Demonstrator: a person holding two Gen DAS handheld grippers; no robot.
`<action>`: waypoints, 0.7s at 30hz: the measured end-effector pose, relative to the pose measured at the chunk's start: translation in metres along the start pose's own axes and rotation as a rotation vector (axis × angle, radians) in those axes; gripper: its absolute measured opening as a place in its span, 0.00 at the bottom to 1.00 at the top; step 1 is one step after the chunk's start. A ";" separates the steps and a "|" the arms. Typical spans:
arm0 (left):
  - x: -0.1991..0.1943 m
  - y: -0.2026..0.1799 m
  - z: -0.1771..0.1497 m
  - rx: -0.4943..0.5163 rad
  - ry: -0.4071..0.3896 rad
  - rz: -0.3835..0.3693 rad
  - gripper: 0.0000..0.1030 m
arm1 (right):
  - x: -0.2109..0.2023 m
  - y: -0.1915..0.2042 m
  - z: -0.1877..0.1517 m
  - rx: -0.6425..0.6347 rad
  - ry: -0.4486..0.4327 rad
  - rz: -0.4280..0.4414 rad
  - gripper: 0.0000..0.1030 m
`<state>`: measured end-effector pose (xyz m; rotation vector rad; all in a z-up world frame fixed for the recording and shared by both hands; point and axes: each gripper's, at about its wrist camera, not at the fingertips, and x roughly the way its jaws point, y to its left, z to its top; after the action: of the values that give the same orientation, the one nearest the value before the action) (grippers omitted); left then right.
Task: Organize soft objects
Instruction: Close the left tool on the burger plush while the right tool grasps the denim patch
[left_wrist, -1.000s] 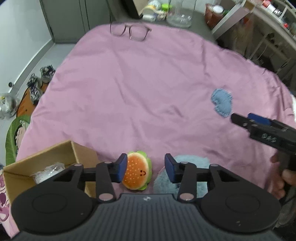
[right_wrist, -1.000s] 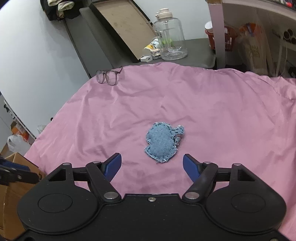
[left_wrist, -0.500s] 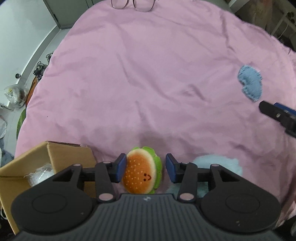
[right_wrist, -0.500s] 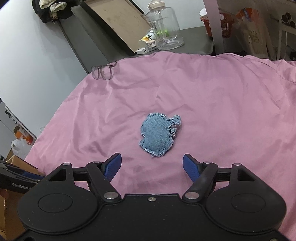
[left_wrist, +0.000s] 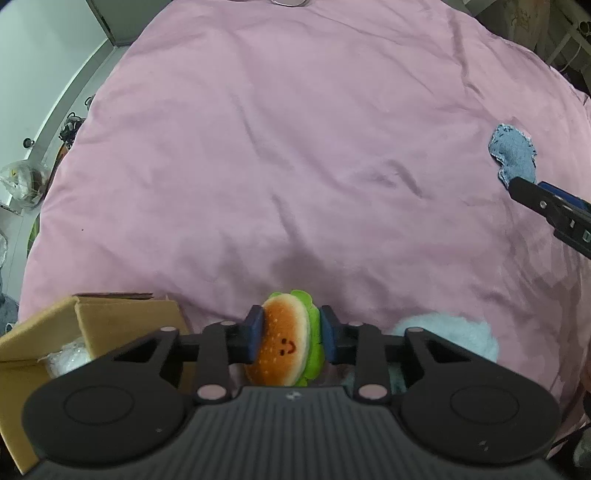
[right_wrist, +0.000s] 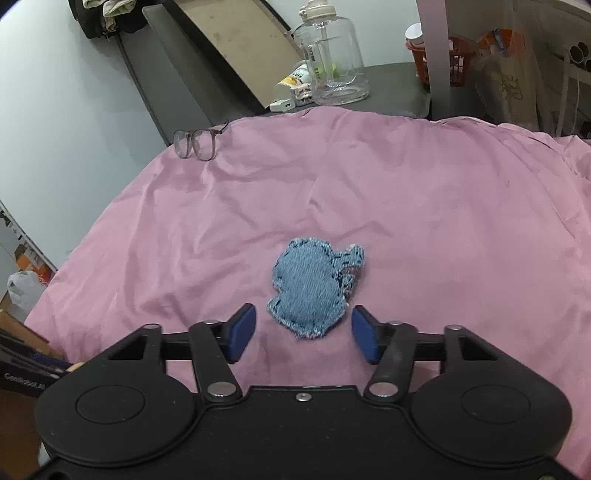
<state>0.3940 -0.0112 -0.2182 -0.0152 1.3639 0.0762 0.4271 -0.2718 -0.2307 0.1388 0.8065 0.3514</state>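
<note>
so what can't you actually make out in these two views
- Fluffy blue plush, left wrist view: near part hidden behind the left gripper, so its shape is unclear.
- Box contents, same view: white stuff, cut off by the gripper body.
- Glasses: only a sliver at the left view's top edge.
- Right gripper, left view: tip only, edge cuts the rest.

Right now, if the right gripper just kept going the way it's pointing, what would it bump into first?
Most likely the blue denim toy, lying on the pink sheet just ahead of the right gripper. Its jaws have just been closing but touch nothing yet. Depth is hard to judge.
</note>
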 end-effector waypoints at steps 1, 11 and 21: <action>0.000 0.001 0.000 -0.008 -0.002 -0.004 0.28 | 0.003 -0.001 0.000 0.007 0.001 -0.008 0.48; -0.012 0.004 -0.008 -0.042 -0.057 -0.064 0.20 | -0.002 -0.002 0.002 0.022 0.021 -0.011 0.21; -0.040 -0.002 -0.027 -0.027 -0.103 -0.154 0.20 | -0.036 0.020 0.005 -0.035 0.013 -0.048 0.21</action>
<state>0.3600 -0.0165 -0.1844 -0.1372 1.2545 -0.0335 0.4026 -0.2663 -0.1983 0.0842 0.8150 0.3216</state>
